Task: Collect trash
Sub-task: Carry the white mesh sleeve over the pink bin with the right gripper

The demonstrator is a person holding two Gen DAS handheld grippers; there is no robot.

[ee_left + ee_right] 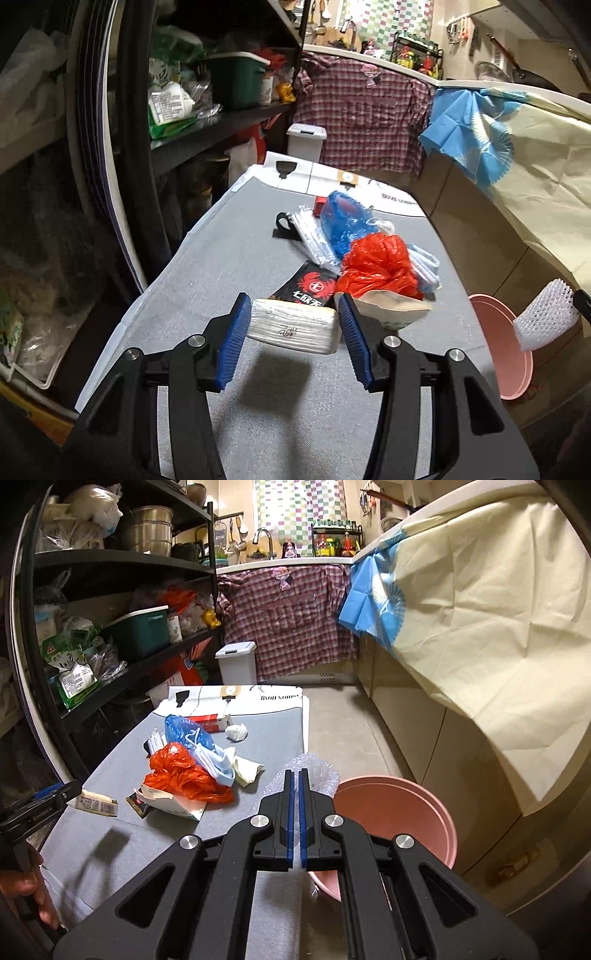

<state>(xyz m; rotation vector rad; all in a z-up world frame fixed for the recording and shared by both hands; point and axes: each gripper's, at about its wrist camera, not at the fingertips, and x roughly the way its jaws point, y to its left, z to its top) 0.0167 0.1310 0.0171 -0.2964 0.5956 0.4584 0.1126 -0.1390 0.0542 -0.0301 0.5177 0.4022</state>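
My left gripper [294, 314] is shut on a white tissue pack [293, 326] and holds it above the grey table [229, 266]; the pack also shows in the right wrist view [98, 804]. My right gripper [296, 775] is shut on a piece of bubble wrap [317, 775], held by the pink basin [399, 812] at the table's right edge. The wrap [546, 314] and basin [498, 347] show at the right of the left wrist view. A pile of trash lies mid-table: a red plastic bag [376, 266], a blue plastic bag [343, 221], a black packet [306, 288] and a paper bag [391, 310].
A black shelf rack [110, 635] full of goods stands along the left. A white lidded bin [236, 661] stands beyond the table. Counters draped with a cream cloth [480, 627] run along the right. A white box [229, 698] lies at the table's far end.
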